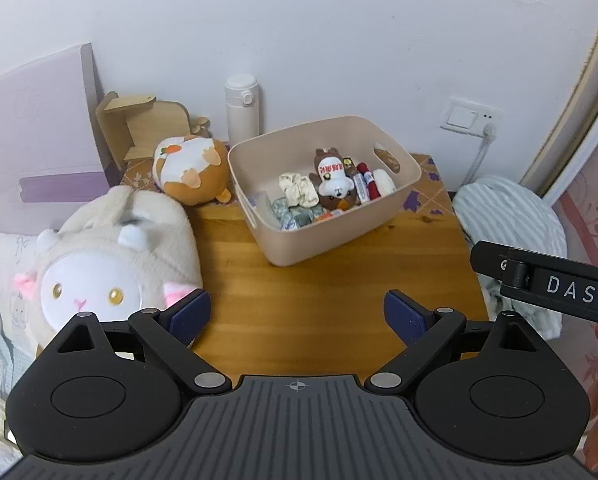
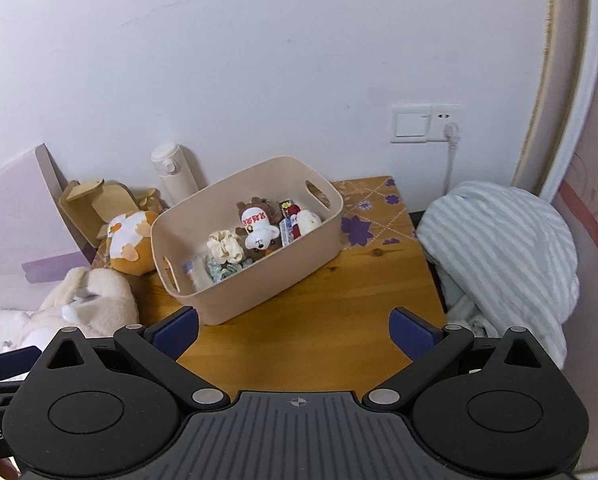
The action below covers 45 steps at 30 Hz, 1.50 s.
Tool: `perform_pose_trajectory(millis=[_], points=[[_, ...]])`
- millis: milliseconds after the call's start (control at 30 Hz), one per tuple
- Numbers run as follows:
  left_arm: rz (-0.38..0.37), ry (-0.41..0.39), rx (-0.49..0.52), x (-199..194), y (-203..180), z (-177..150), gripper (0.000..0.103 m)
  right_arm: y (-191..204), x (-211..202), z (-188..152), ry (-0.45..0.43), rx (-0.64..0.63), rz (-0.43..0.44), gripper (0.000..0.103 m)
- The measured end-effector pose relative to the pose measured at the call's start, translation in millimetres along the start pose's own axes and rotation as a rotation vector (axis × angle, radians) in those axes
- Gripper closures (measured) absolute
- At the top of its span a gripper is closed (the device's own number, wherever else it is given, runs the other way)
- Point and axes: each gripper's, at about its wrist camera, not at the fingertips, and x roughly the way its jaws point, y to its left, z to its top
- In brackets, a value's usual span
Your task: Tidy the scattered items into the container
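A beige plastic bin [image 1: 311, 240] [image 2: 235, 300] stands on the wooden table [image 1: 299, 300] [image 2: 339, 300]. Inside lie a small bear plush [image 1: 337, 184] [image 2: 259, 232], a cream scrunchie [image 1: 297, 192] [image 2: 225, 245], a green-grey scrunchie [image 1: 295, 216] [image 2: 221, 270], a red and white item [image 1: 377, 182] [image 2: 301, 220] and small packets. My left gripper [image 1: 297, 316] is open and empty above the table's near part. My right gripper [image 2: 295, 334] is open and empty, in front of the bin. Part of the right gripper's body shows at the right edge of the left wrist view [image 1: 555, 284].
An orange and white plush [image 1: 193, 172] [image 2: 133, 240] lies left of the bin. A large cream cat plush [image 1: 115, 256] [image 2: 87, 300] lies at the table's left edge. A white bottle [image 1: 242, 108] [image 2: 175, 176] and a wooden stand [image 1: 139, 128] are by the wall. Striped bedding [image 1: 511, 224] [image 2: 507, 260] is on the right.
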Motion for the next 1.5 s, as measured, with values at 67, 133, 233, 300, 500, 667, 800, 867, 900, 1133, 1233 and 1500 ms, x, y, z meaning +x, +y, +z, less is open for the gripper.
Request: perform_pose_trajectory(millis=[67, 133, 233, 300, 500, 667, 800, 867, 900, 1133, 1233, 1500], points=[[-0.004, -0.005, 0.004, -12, 3, -12, 0.008, 2, -11, -11, -0.006, 0.0, -0.009, 0.0], [-0.005, -0.005, 0.011, -22, 5, -22, 0.008, 4, -22, -23, -0.008, 0.002, -0.02, 0.0], [-0.003, -0.007, 0.019, -37, 9, -37, 0.008, 6, -35, -40, -0.003, 0.006, -0.025, 0.0], [-0.003, -0.008, 0.018, -47, 11, -45, 0.008, 7, -44, -49, -0.001, 0.005, -0.03, 0.0], [0.004, -0.028, 0.024, -77, 15, -66, 0.008, 9, -73, -71, -0.011, -0.011, -0.041, 0.0], [0.015, -0.057, 0.026, -104, 12, -83, 0.008, 9, -96, -84, -0.028, -0.032, -0.044, 0.0], [0.009, -0.069, 0.031, -122, 6, -96, 0.008, 9, -115, -97, -0.049, -0.06, -0.047, 0.0], [0.009, -0.074, 0.04, -130, 2, -103, 0.008, 9, -124, -103, -0.057, -0.072, -0.045, 0.0], [0.008, -0.076, 0.043, -134, 0, -106, 0.008, 8, -129, -106, -0.06, -0.075, -0.044, 0.0], [0.0, -0.086, 0.062, -166, -14, -131, 0.008, -2, -158, -127, -0.052, -0.08, -0.05, 0.0], [-0.002, -0.094, 0.06, -181, -17, -141, 0.008, -6, -172, -137, -0.054, -0.077, -0.048, 0.0], [-0.003, -0.097, 0.062, -213, -22, -166, 0.008, -15, -210, -156, -0.071, -0.062, -0.03, 0.0]])
